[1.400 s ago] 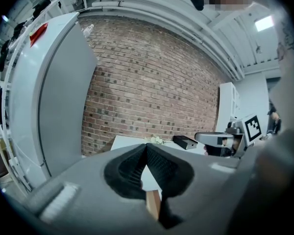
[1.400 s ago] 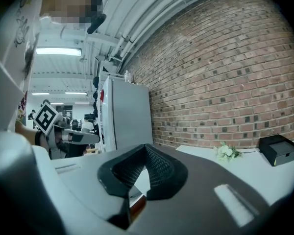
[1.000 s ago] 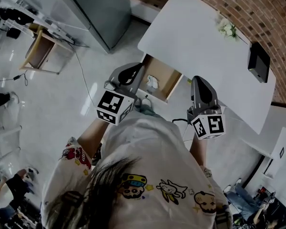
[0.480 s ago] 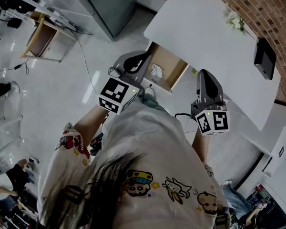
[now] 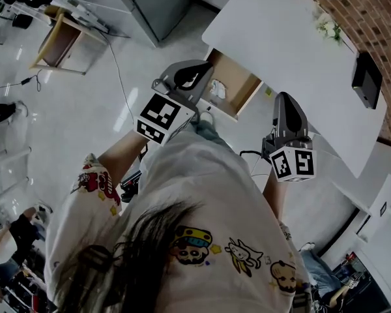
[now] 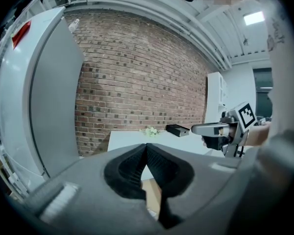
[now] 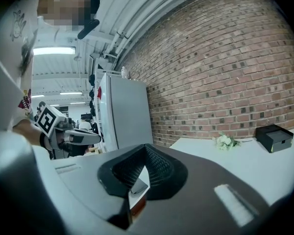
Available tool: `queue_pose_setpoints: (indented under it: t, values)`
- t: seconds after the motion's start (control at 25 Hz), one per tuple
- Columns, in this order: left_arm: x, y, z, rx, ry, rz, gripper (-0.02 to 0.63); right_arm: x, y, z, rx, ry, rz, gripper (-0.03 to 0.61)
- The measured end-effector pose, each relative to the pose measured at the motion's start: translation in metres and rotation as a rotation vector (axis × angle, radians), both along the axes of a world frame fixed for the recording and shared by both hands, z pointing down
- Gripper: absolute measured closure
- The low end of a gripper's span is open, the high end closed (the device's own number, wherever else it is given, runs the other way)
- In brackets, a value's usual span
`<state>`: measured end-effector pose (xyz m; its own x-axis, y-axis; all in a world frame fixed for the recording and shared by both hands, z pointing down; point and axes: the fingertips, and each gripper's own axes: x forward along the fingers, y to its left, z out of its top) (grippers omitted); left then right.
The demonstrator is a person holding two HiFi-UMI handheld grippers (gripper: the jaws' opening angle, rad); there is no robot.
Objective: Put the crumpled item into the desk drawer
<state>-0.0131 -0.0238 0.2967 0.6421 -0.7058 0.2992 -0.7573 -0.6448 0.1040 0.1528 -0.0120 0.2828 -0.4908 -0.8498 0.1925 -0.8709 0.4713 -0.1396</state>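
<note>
Both forearms extended forward past printed shirt [image 5: 202, 240], marker cubes turned up toward head. Left gripper [image 6: 146, 147] held at front left corner of open drawer [image 5: 240, 83], jaws pressed together, nothing pinched. Right gripper [image 7: 146, 148] held well apart to right, pointed at near edge of white desk [image 5: 280, 38], jaws likewise closed, empty. White crumpled item [image 5: 216, 90] seen lying inside drawer, toward left side. Flower sprig [image 5: 328, 26] and black box [image 5: 367, 78] placed along desk's far edge by brick wall [image 6: 137, 82].
</note>
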Motion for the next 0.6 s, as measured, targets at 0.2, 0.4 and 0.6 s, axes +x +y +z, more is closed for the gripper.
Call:
queue_pose_setpoints:
  t: [0.2, 0.4, 0.6]
  values:
    - [0.007, 0.0, -0.001, 0.013, -0.005, 0.016, 0.615, 0.006, 0.005, 0.002, -0.011, 0.0, 0.006, 0.569]
    - [0.01, 0.001, 0.001, 0.006, -0.016, 0.028, 0.615, 0.008, 0.006, 0.005, -0.015, -0.009, 0.01, 0.569]
    - [0.012, 0.001, 0.003, 0.003, -0.024, 0.026, 0.615, 0.01, 0.005, 0.006, -0.016, -0.011, 0.006, 0.569]
